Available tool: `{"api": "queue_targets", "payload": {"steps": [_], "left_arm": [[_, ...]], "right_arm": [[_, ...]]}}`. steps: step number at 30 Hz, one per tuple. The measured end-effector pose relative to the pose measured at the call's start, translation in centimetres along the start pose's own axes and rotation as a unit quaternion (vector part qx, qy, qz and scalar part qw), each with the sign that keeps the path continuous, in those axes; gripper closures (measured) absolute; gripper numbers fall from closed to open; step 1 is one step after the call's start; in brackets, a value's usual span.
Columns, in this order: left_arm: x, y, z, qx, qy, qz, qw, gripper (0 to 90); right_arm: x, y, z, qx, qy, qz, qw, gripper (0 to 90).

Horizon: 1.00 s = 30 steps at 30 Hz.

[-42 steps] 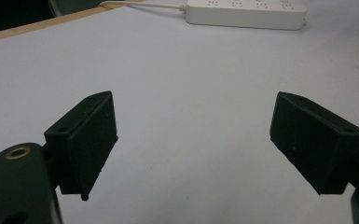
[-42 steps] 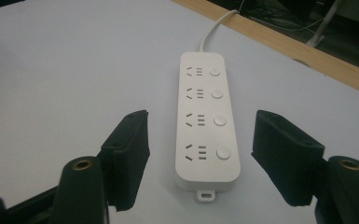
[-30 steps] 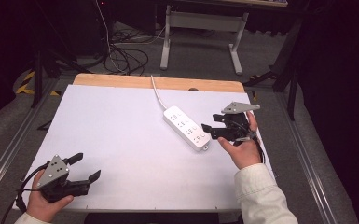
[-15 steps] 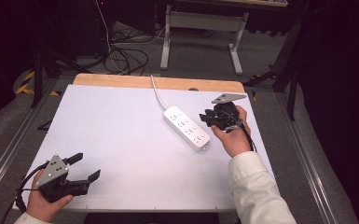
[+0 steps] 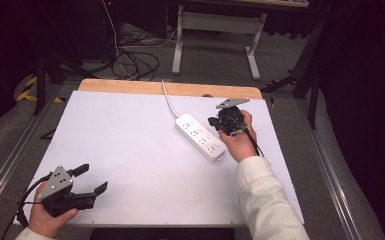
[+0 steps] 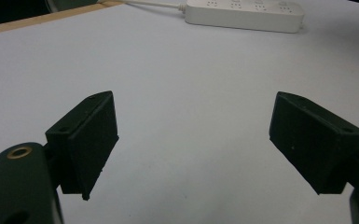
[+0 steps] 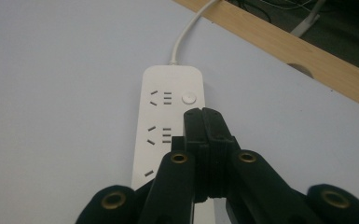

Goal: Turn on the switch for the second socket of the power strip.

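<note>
The right gripper (image 5: pixel 219 121) hangs over the far end of the white power strip (image 5: pixel 200 136), with its jaws pressed flat together and nothing between them. Seen from the right gripper view, the joined tips (image 7: pixel 204 122) sit just short of the round button (image 7: pixel 189 98) on the strip, a little to its right. Jaws held together like that make one blunt point, which suits pressing a small switch better than an open pair would, so the step in hand looks like pushing that button. Whether the tips already touch the strip's casing is hard to tell.

The power strip lies flat on the white table (image 5: pixel 130 150), directly under and ahead of the right gripper. Its long axis runs away from this gripper toward the wooden back edge (image 5: pixel 130 88), angled across the table as the high view shows. The button end and the white cord (image 5: pixel 169 101) point toward that back edge, and the sockets (image 7: pixel 161 134) line up in a row back toward the person's hand (image 5: pixel 237 145).

The left gripper (image 5: pixel 92 180) rests low at the near corner of the table, well apart from the strip, jaws spread wide and empty. From it, the strip (image 6: pixel 245 9) lies far ahead across bare tabletop, so this hand appears simply parked out of the way.
</note>
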<state>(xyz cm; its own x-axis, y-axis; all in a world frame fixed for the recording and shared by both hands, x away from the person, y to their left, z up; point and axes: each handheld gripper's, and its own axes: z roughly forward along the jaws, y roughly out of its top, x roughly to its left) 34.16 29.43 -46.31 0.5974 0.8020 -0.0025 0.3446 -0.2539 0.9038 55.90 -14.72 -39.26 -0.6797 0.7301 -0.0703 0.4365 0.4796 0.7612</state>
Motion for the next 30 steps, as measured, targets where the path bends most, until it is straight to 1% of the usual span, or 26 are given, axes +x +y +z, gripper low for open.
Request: {"api": "queue_targets", "payload": {"steps": [4,5,6,7,9,12,13,19,21,23,24,26,30], "left_arm": [[0.0,0.0,0.0,-0.001,0.001,-0.001,1.0000,15.9],[0.0,0.0,0.0,-0.001,0.001,-0.001,1.0000,15.9],[0.0,0.0,0.0,0.000,0.001,0.000,1.0000,15.9],[0.0,0.0,0.0,-0.001,0.001,-0.001,1.0000,15.9],[0.1,0.0,0.0,0.000,0.002,0.002,1.0000,15.9],[0.1,0.0,0.0,0.001,0.001,0.001,1.0000,15.9],[0.1,0.0,0.0,0.002,0.001,0.002,1.0000,16.0],[0.1,0.0,0.0,0.002,0.001,0.001,1.0000,16.0],[0.1,0.0,0.0,0.001,0.000,-0.003,1.0000,16.0],[0.2,0.0,0.0,0.002,0.001,0.000,1.0000,16.0],[0.2,0.0,0.0,0.002,-0.001,-0.003,1.0000,16.0],[0.2,0.0,0.0,0.002,-0.001,-0.003,1.0000,16.0],[0.2,0.0,0.0,0.003,-0.001,-0.003,1.0000,16.0]], "right_arm": [[-0.2,0.0,0.9,-0.001,0.001,0.011,0.9999,90.0],[-0.3,-0.1,1.2,0.000,0.002,0.017,0.9999,90.0],[-0.3,-0.1,1.2,0.000,0.002,0.017,0.9999,90.0],[-0.4,-0.1,1.7,0.000,0.002,0.022,0.9998,90.0],[-0.5,-0.2,1.9,0.002,0.003,0.023,0.9997,90.0],[-0.5,-0.3,2.6,0.002,0.004,0.025,0.9997,90.0],[-0.5,-0.4,3.1,0.004,0.003,0.025,0.9997,90.0],[-0.5,-0.7,4.6,0.017,0.000,0.032,0.9994,90.0],[-0.5,-0.8,4.9,0.021,0.001,0.034,0.9992,90.0],[-0.5,-0.9,5.3,0.026,0.001,0.036,0.9990,90.0],[-0.4,-0.9,5.4,0.027,0.002,0.038,0.9989,90.0],[-0.4,-1.0,5.7,0.030,0.002,0.036,0.9989,90.0],[-0.3,-1.2,6.3,0.037,0.003,0.043,0.9984,90.0]]}}
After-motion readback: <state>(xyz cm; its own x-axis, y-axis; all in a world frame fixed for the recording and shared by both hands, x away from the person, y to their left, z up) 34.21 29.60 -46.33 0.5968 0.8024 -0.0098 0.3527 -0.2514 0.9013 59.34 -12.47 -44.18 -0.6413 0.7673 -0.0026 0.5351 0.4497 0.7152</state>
